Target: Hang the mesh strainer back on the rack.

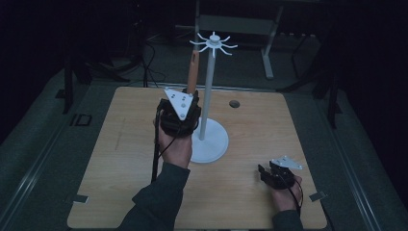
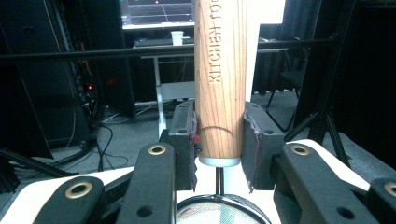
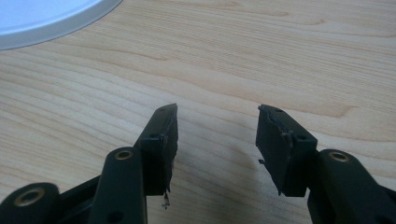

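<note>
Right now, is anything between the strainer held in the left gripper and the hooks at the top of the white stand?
Nothing visible. The left gripper is shut on the strainer's wooden handle, held upright just left of the stand's pole. The hooks hang bare, and only open air lies between the handle's top and them.

**Lettering on the handle**

The wooden handle carries engraved capitals running lengthwise up its side. "KITCHEN" reads in full; a second word follows, starting "TOO", and is cut off by the top edge of the left gripper view. A curved line is scored around the handle near its lower end.
</note>
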`<action>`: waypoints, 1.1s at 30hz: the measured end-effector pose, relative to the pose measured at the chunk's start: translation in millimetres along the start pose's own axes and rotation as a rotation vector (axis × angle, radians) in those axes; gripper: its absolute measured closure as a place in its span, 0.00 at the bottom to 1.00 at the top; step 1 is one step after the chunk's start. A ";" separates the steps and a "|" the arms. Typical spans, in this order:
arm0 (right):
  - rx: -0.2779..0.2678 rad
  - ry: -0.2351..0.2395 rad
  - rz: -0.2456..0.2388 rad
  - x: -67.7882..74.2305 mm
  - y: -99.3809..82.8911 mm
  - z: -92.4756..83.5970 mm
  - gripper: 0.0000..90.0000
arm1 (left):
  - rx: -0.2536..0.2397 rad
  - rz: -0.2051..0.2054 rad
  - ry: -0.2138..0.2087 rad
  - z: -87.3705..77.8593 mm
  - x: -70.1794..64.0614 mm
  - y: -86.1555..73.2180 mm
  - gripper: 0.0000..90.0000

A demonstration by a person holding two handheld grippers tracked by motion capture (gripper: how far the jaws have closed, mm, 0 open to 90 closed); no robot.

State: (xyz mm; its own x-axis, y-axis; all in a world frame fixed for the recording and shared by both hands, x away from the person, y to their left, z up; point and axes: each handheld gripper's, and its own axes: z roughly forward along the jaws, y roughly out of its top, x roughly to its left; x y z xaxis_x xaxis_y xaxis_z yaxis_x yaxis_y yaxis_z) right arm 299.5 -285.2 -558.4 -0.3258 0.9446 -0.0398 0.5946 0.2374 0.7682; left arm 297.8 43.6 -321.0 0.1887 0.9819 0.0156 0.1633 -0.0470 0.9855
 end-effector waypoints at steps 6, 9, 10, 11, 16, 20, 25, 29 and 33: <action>-0.001 0.001 0.003 -0.5 0.1 -0.5 0.54 | 0.006 0.003 0.004 3.2 0.3 5.9 0.77; -0.002 0.001 0.003 -0.6 0.1 -0.6 0.54 | 0.013 -0.006 0.007 6.5 1.2 6.9 0.77; -0.003 0.001 0.003 -0.6 0.1 -0.7 0.54 | 0.017 -0.006 0.007 7.3 1.5 7.2 0.77; -0.004 0.001 0.001 -0.7 0.1 -0.7 0.54 | 0.022 -0.006 0.006 8.6 1.7 7.5 0.77; -0.003 0.000 0.007 -0.7 0.1 -0.8 0.54 | 0.042 -0.011 -0.011 14.6 2.5 9.6 0.77; -0.004 0.002 0.004 -0.7 0.2 -0.9 0.54 | 0.055 -0.015 -0.034 19.0 2.8 11.5 0.77; -0.005 0.001 0.006 -1.0 0.2 -1.1 0.54 | 0.087 -0.019 -0.076 26.3 3.9 13.2 0.77; -0.005 0.000 0.008 -1.1 0.2 -1.1 0.54 | 0.105 -0.011 -0.087 29.4 3.7 12.9 0.77; -0.004 0.001 0.007 -1.3 0.2 -1.0 0.53 | 0.106 -0.021 -0.084 29.7 4.9 11.8 0.68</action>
State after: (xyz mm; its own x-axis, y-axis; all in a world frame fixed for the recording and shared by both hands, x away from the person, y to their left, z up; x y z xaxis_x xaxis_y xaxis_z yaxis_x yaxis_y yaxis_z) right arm 299.3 -286.5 -557.5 -0.3222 0.9460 -0.0341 0.5940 0.2301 0.7708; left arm 329.5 42.4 -314.3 0.2642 0.9642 -0.0238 0.2688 -0.0499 0.9619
